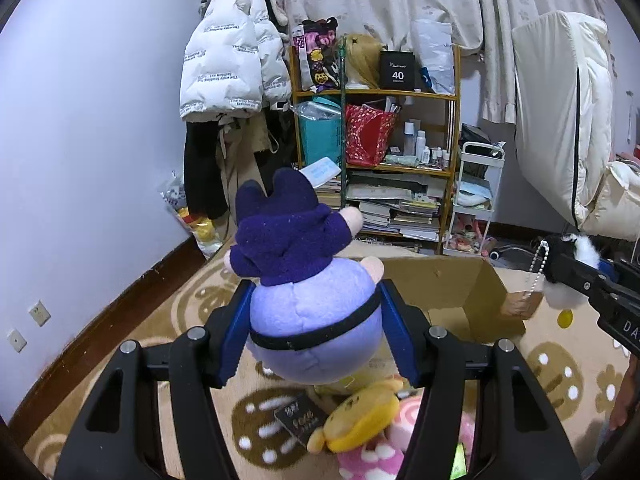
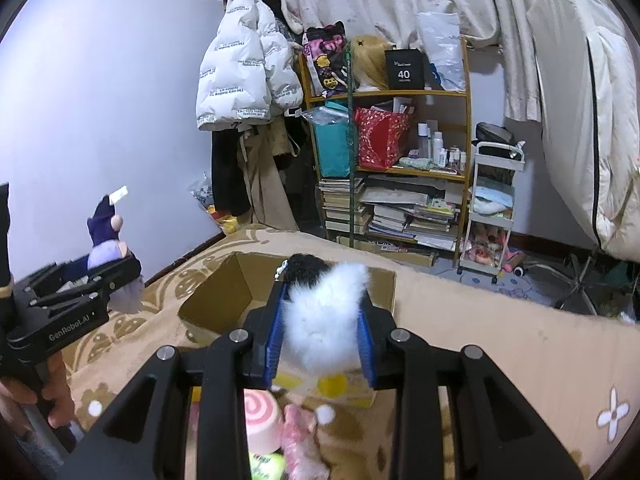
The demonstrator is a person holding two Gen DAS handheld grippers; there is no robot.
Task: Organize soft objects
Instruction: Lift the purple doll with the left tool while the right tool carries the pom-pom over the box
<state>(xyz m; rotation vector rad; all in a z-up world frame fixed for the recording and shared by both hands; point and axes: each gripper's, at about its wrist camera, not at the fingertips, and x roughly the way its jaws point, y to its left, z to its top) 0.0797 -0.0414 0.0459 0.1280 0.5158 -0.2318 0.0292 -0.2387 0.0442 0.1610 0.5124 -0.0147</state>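
Left tool (image 1: 314, 332): round lilac plush (image 1: 316, 320)

I see a tan patterned carpet (image 1: 168, 320) carrying an open cardboard box (image 1: 452, 284). Nearer my cameras, a yellow plush (image 1: 360, 420), a pink spotted plush (image 1: 372, 456) and a small dark card (image 1: 300, 418) lie on it, with a pink swirl cushion (image 2: 260, 416) beside them.

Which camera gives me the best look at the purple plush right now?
Left wrist: the purple plush fills the centre, clamped between the left gripper fingers. The right wrist view shows it only small at the left edge, partly hidden by that gripper.
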